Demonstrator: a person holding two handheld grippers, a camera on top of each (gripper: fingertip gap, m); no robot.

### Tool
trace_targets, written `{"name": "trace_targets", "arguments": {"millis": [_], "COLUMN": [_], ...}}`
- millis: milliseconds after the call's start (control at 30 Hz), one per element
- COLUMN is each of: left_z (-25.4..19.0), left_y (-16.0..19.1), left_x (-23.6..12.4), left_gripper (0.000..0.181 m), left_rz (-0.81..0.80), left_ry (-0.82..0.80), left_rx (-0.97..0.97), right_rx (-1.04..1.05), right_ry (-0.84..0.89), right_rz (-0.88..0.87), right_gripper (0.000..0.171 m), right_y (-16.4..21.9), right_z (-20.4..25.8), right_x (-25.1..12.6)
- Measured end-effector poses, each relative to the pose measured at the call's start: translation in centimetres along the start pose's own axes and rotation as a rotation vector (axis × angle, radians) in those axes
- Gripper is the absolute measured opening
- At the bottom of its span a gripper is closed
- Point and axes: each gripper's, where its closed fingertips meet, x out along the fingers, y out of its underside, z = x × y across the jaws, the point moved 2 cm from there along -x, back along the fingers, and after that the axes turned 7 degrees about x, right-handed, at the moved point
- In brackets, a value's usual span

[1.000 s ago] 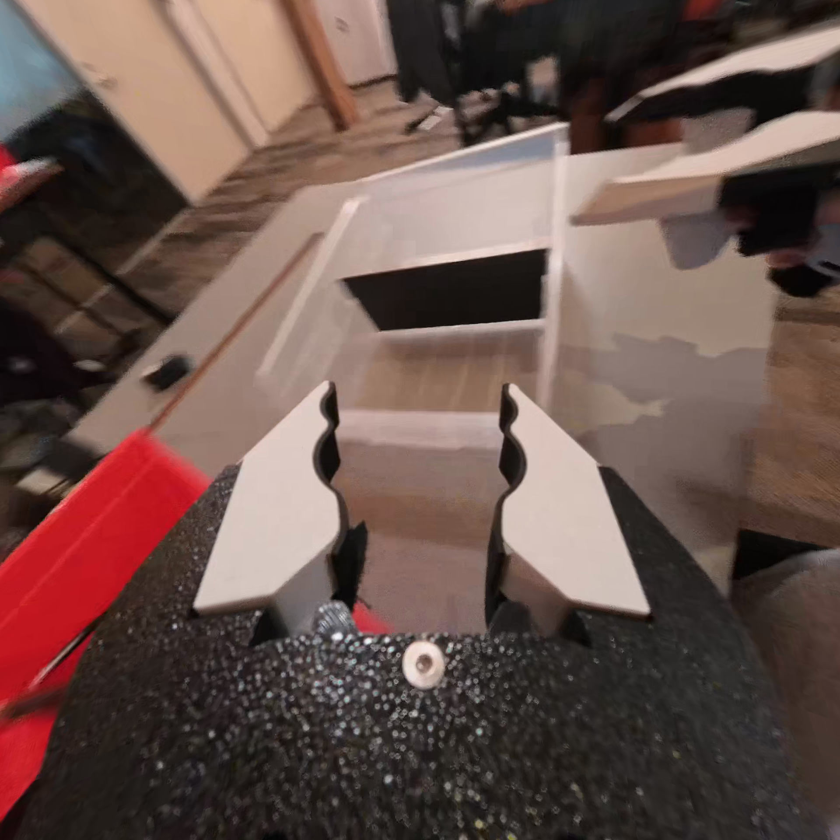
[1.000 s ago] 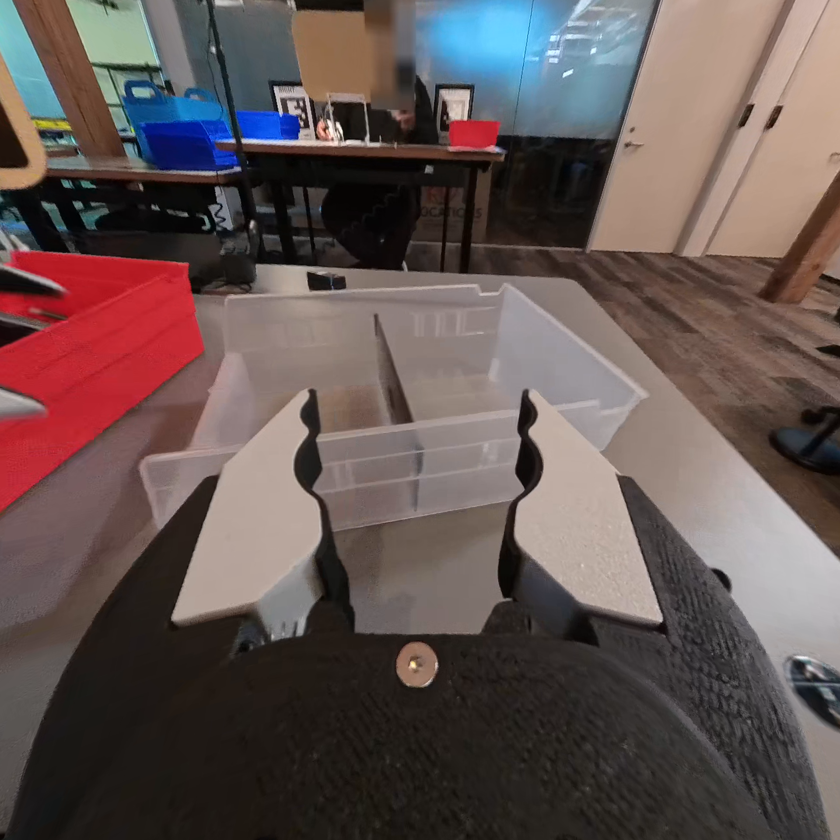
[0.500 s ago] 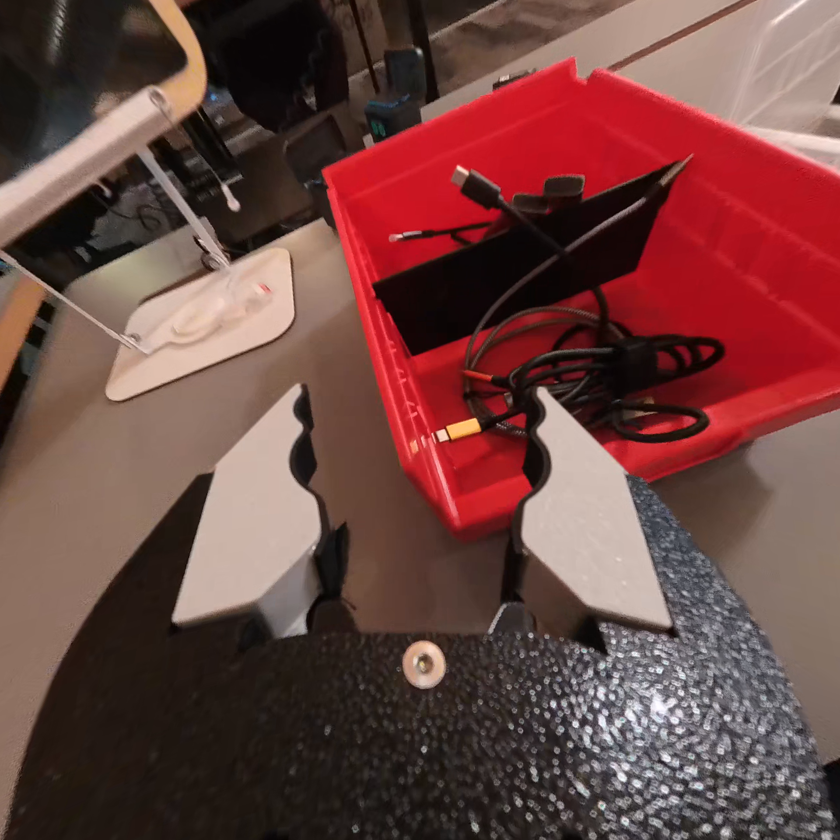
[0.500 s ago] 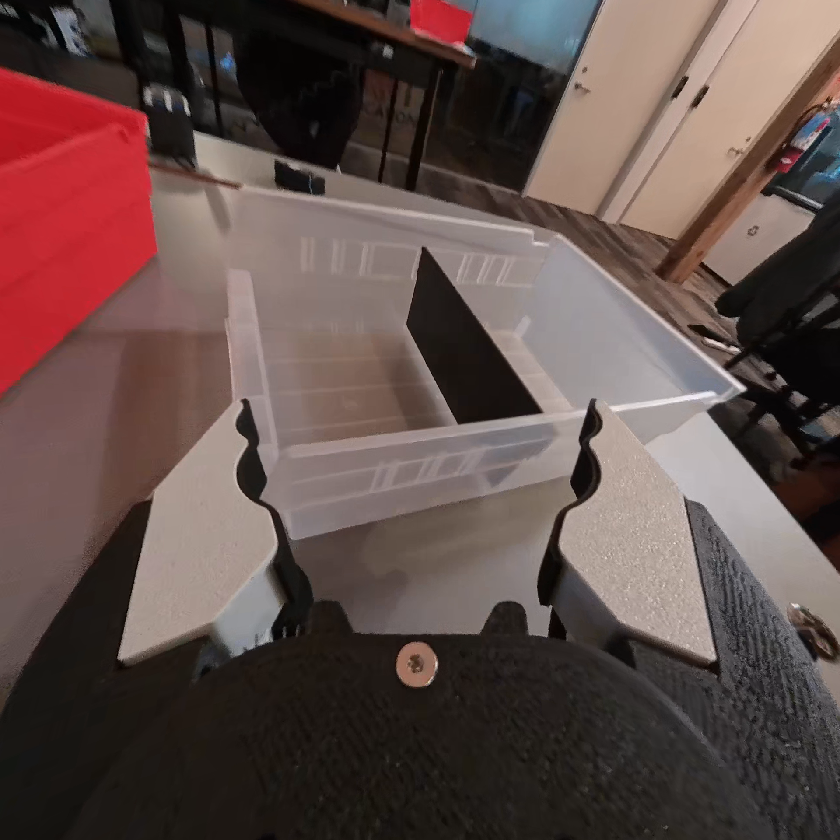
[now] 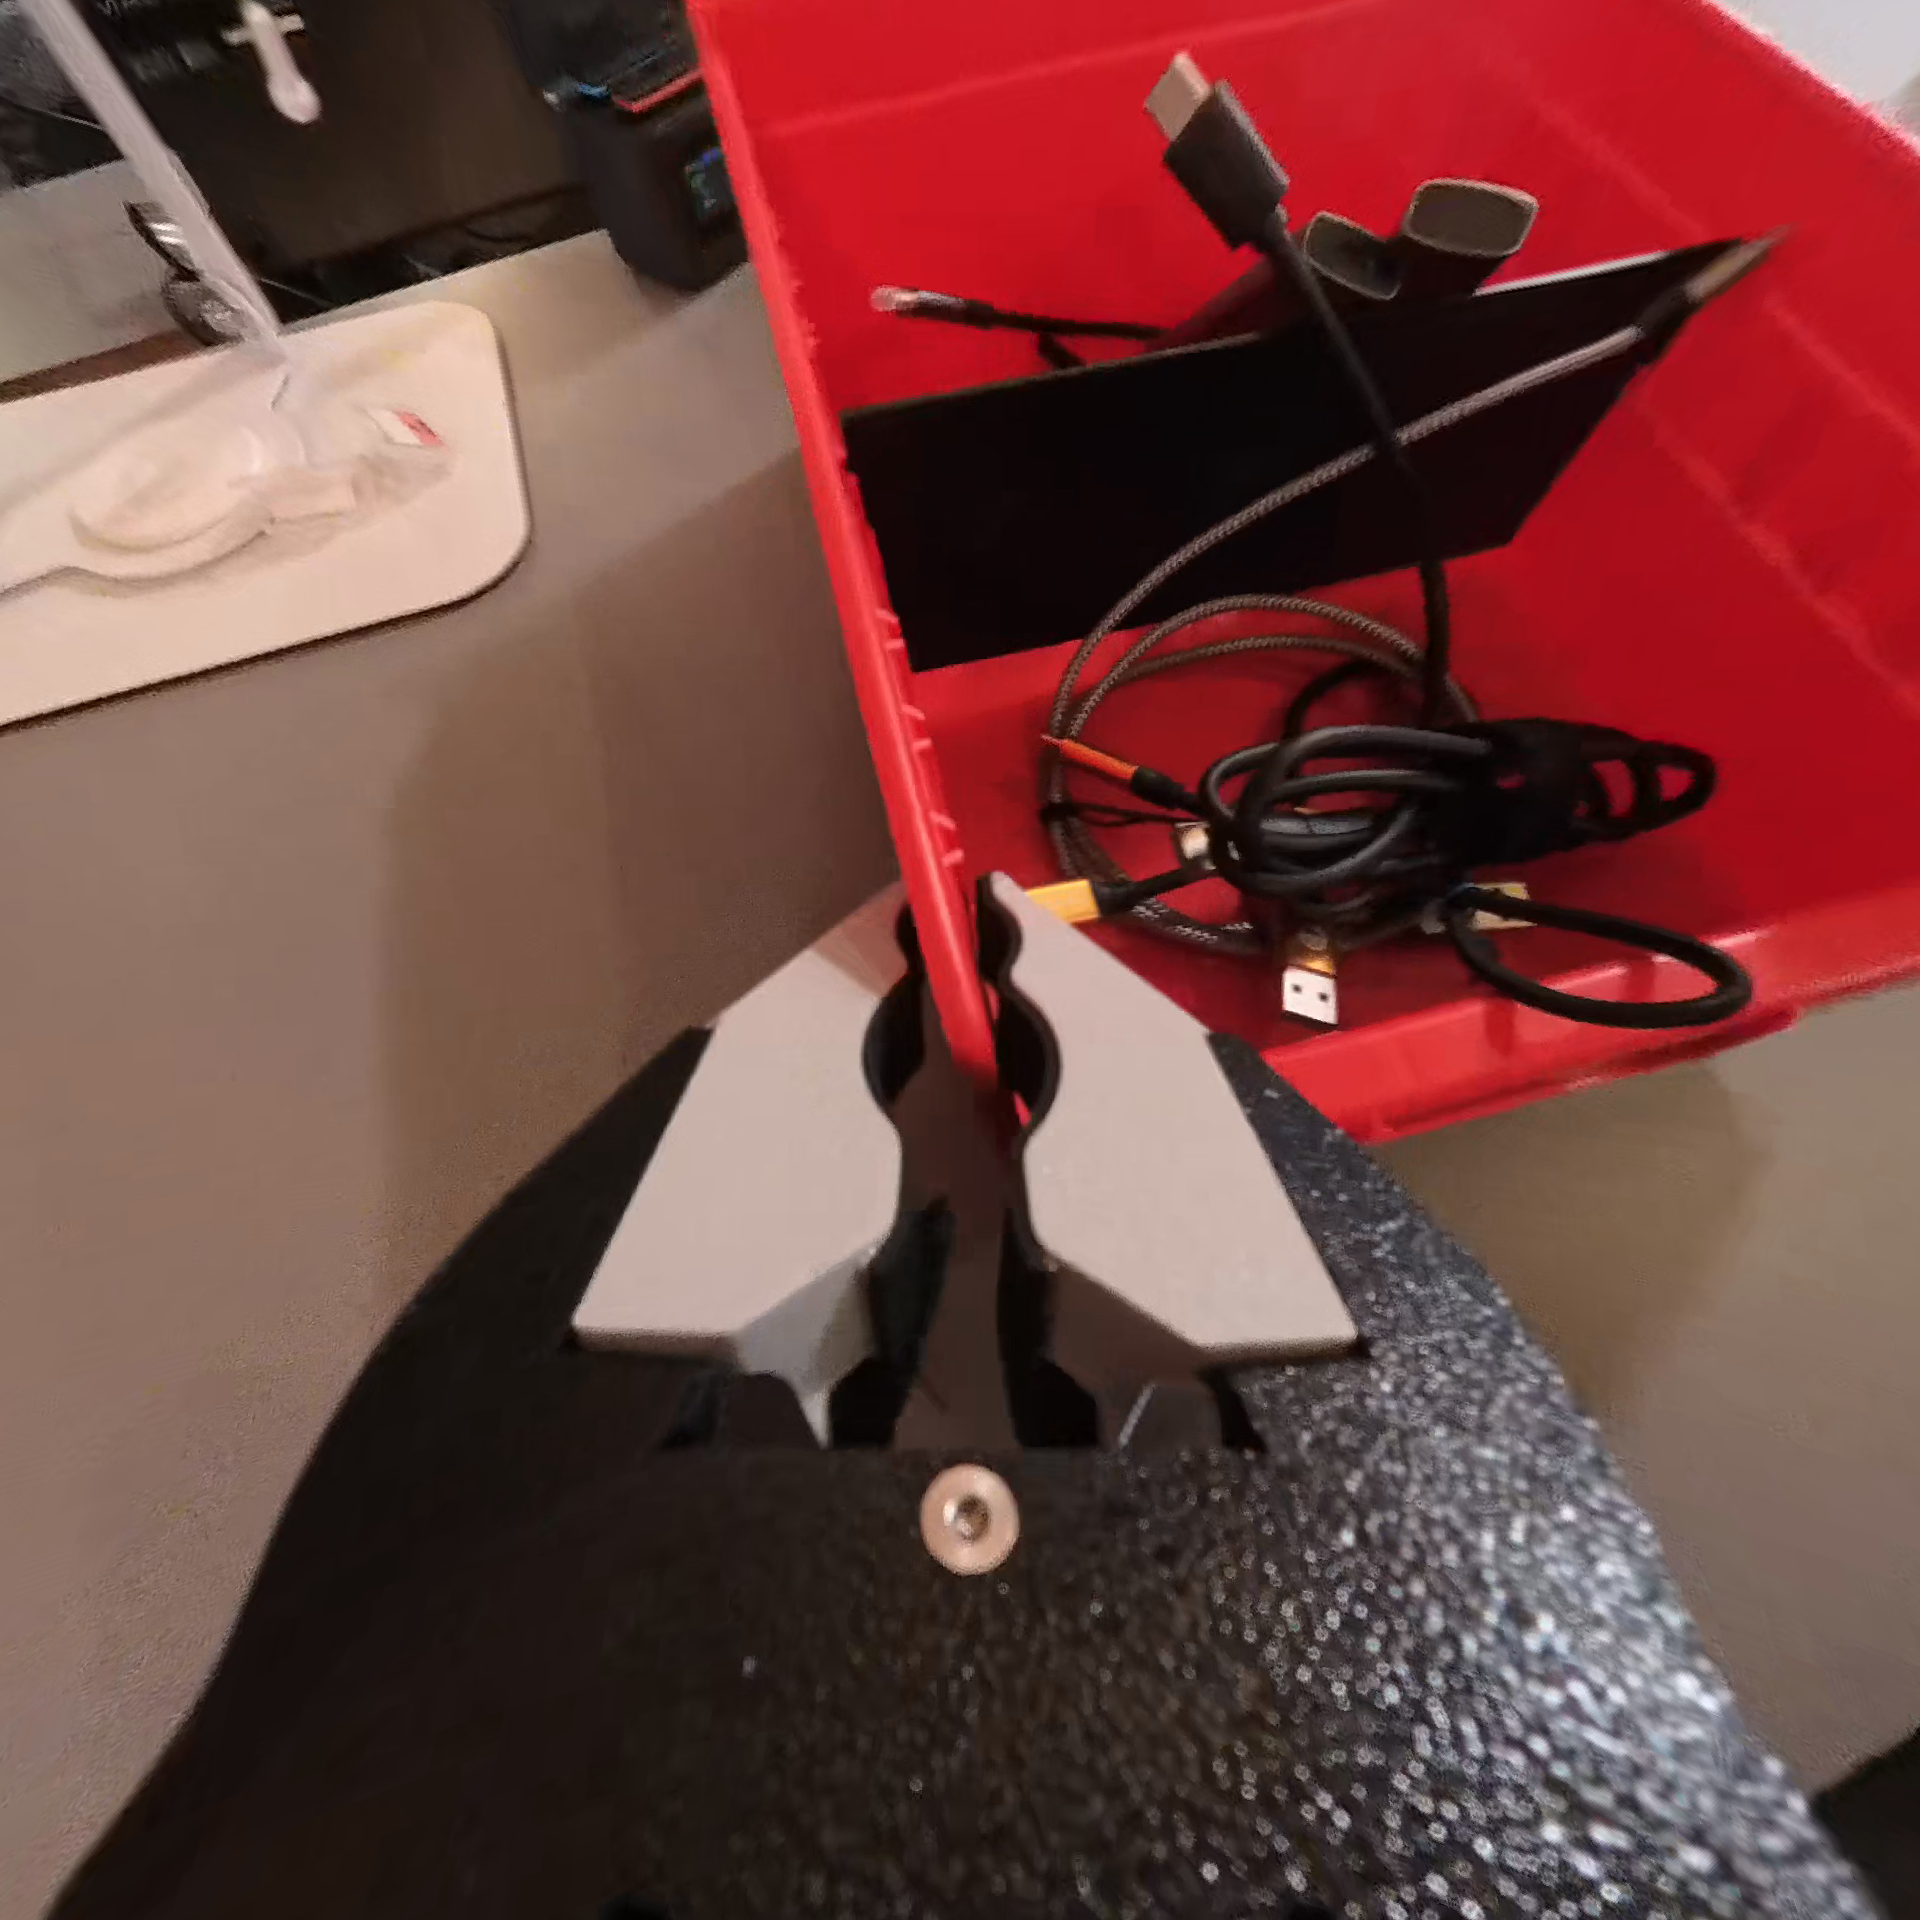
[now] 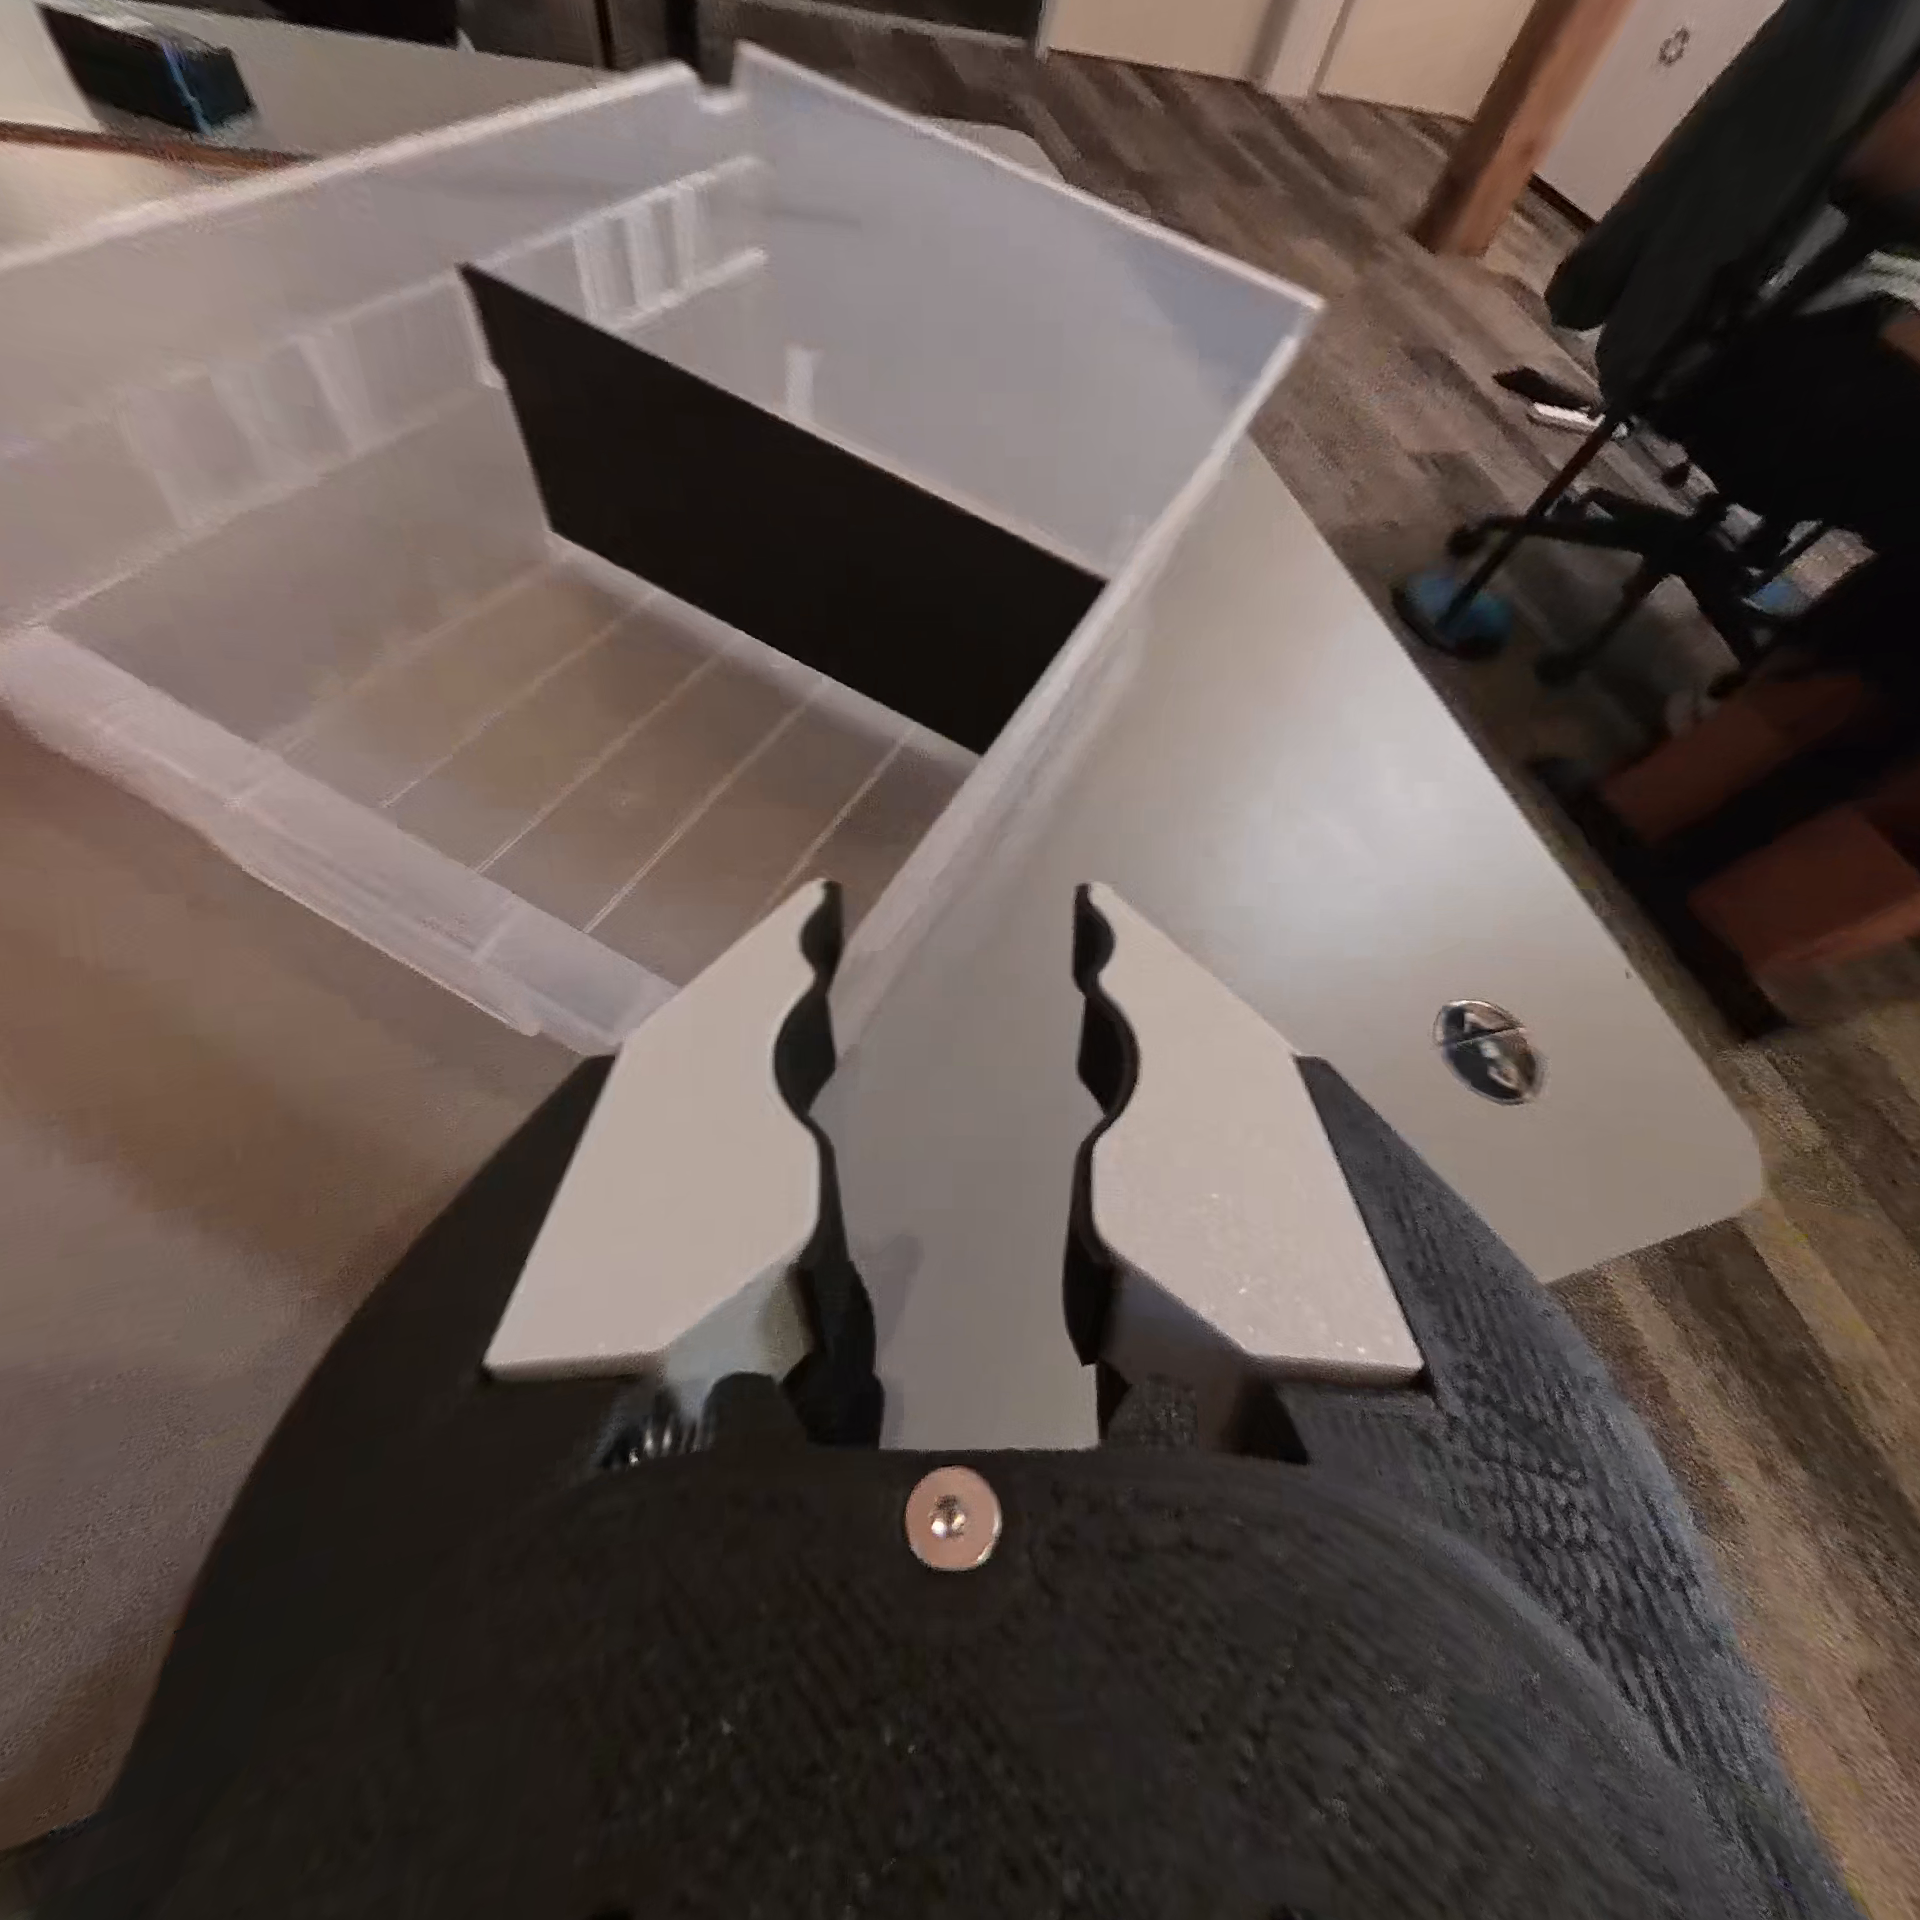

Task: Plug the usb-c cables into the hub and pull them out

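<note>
A red bin (image 5: 1558,1070) holds a tangle of black and braided cables (image 5: 1351,821), an orange-tipped plug (image 5: 1060,899), a black plug (image 5: 1216,135) sticking up, and a grey piece (image 5: 1413,239) behind a black divider (image 5: 1195,499). My left gripper (image 5: 951,904) is shut on the red bin's left wall near its front corner. My right gripper (image 6: 956,894) is narrowly open astride the right wall of an empty clear bin (image 6: 1143,582). Its left finger touches the rim. A black divider (image 6: 790,520) splits the clear bin.
A white pad (image 5: 208,540) with a clear stand sits left of the red bin. The grey table (image 6: 1455,883) ends just right of the clear bin, with a round metal disc (image 6: 1486,1049) near its corner. A chair (image 6: 1714,312) stands beyond on the wood floor. Spacing between my two grippers at the tips: around 55 cm.
My left gripper moved in to the red bin and shut on its left wall. My right gripper moved to the clear bin's right wall and its jaws narrowed.
</note>
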Motion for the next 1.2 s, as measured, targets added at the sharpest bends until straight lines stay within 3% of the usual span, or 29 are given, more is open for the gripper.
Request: {"name": "trace_targets", "arguments": {"millis": [67,133,333,500,833,900,967,1033,1133,1200], "left_z": [0.7,1.3,3.3,6.8,12.0,12.0,12.4,13.0,10.3,7.7], "left_y": [0.1,0.3,2.0,4.5,8.5,8.8,7.9,4.6,-3.2,-6.1], "left_x": [-0.1,-0.2,-2.2,-5.0,-9.8,-10.0,-11.1,-13.2,-13.6,-10.7], "left_gripper": [0.003,0.003,0.004,0.004,0.004,0.028,0.052,0.076,0.076,0.069], "left_rz": [-0.003,-0.010,0.007,0.056,0.107,0.116,0.064,-0.092,-0.314,-0.221], "left_ry": [-0.018,-0.026,-0.065,-0.182,-0.360,-0.355,-0.386,-0.436,-0.294,-0.126], "left_rx": [-0.004,-0.023,-0.032,-0.084,-0.206,-0.182,-0.184,-0.173,-0.017,0.097], "right_rx": [-0.001,-0.011,-0.261,-0.328,-0.313,-0.288,-0.298,-0.286,-0.265,-0.340], "right_ry": [-0.037,-0.066,-0.254,-0.353,-0.284,-0.167,-0.040,-0.028,-0.290,-0.421], "right_rz": [0.019,0.028,0.065,0.101,0.076,0.048,-0.091,-0.270,-0.449,-0.472], "right_gripper": [0.020,0.008,0.011,0.011,0.014,0.033,0.044,0.048,0.044,0.045], "right_y": [-0.1,-0.3,-0.5,-1.0,-2.3,-3.4,-5.8,-8.5,-11.1,-11.6], "right_z": [-1.0,-1.9,-3.7,-6.2,-8.0,-8.6,-8.6,-6.6,1.3,7.5], "right_x": [0.7,1.4,1.9,2.5,2.8,1.6,-0.8,-3.5,-6.7,-7.8]}}
